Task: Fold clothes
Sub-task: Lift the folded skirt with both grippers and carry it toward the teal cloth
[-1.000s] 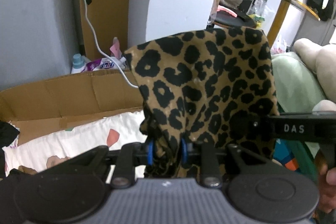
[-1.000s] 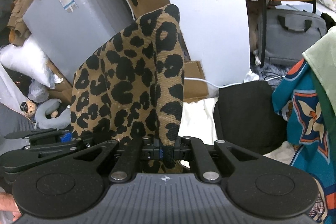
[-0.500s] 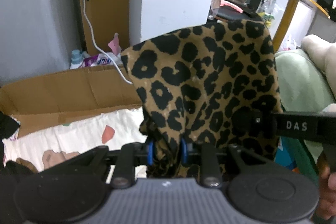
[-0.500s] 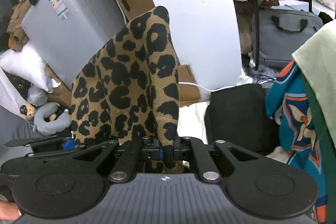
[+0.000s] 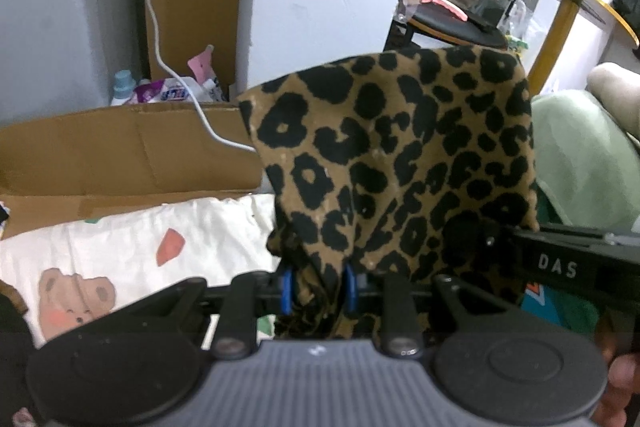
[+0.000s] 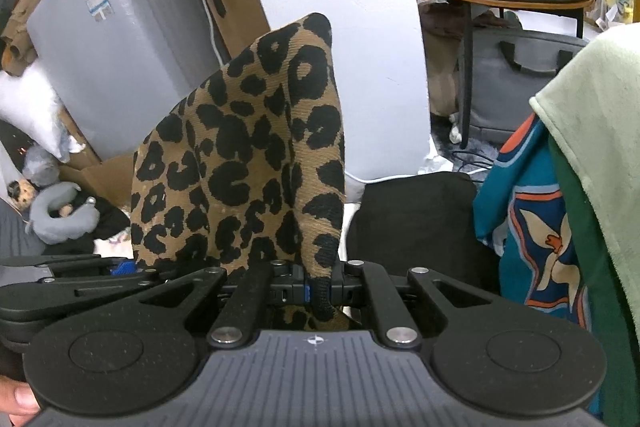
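Both tongs clenched on the leopard-print garment (image 5: 396, 163), held up in the air. Left tongs (image 5: 316, 287) pinch a bunched wad of fabric between the blue pads; right tongs (image 6: 318, 287) bite a thinner rolled edge. Right tool's arm shows at 3 o'clock in the left view, so the two sit close together with the cloth spanning them.

Likely reason for the hold: two grip points on one edge let the rest hang or stand clear so it can be laid flat. Cloth pokes up at 12 o'clock from each grip, so the tongs probably point upward.

Landing spot looks like the bed sheet with the bear print (image 5: 120, 259), at 9 o'clock in the left view, clear of the cardboard (image 5: 120, 147). Green blanket (image 6: 592, 131) and teal patterned cloth (image 6: 532, 227) sit at 3 o'clock in the right view, near enough to snag.

Fold not started, I'd say.
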